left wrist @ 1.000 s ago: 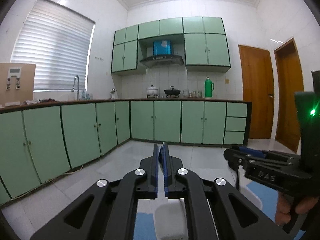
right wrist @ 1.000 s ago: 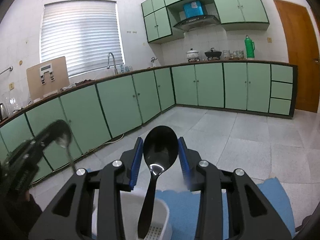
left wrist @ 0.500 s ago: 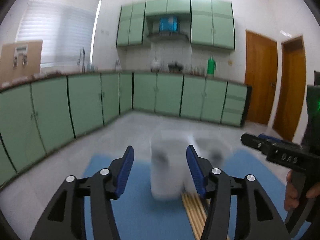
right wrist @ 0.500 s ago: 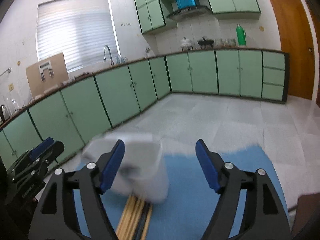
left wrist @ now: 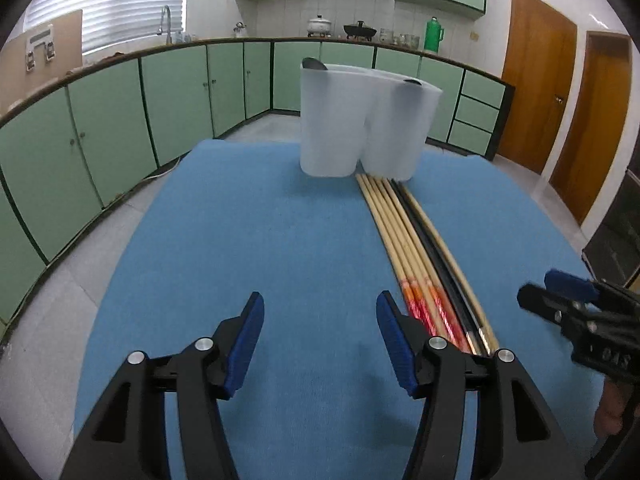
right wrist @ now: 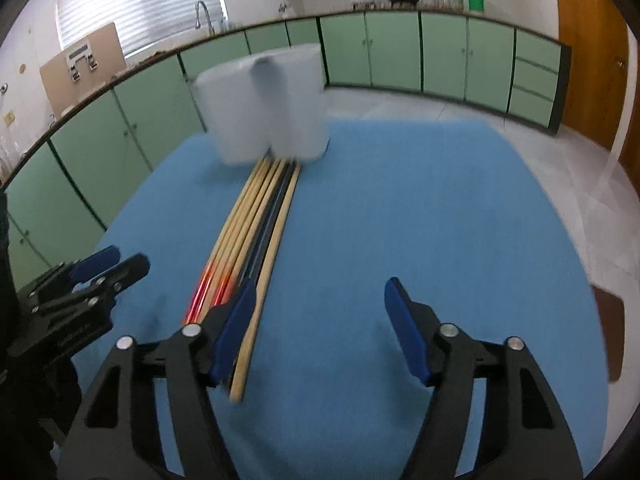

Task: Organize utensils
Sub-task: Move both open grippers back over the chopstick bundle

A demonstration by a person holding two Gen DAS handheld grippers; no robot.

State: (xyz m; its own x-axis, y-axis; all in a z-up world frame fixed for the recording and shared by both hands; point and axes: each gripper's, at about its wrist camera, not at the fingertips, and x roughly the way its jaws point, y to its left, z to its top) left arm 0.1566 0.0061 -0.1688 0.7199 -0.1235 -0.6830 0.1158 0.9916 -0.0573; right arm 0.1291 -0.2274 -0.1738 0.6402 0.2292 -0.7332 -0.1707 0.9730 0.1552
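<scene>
A white two-compartment utensil holder (left wrist: pixel 366 120) stands at the far end of the blue mat (left wrist: pixel 248 240); spoon tips show above its rim. It also shows, blurred, in the right wrist view (right wrist: pixel 264 108). A bundle of chopsticks (left wrist: pixel 416 248), several wooden and some black, lies on the mat from the holder toward me, also in the right wrist view (right wrist: pixel 256 232). My left gripper (left wrist: pixel 320 340) is open and empty above the mat, left of the chopsticks. My right gripper (right wrist: pixel 320 328) is open and empty, its left finger over the chopstick ends.
The mat (right wrist: pixel 440 220) covers a table with floor beyond its edges. Green kitchen cabinets (left wrist: pixel 120 120) run along the back and left. Wooden doors (left wrist: pixel 536 80) stand at the right. The right gripper shows at the right edge of the left wrist view (left wrist: pixel 576 312).
A second ago the left gripper was shut and the right held a black spoon above the holder. Both opened, pulled back and lowered over the mat; the spoons stand in the holder.
</scene>
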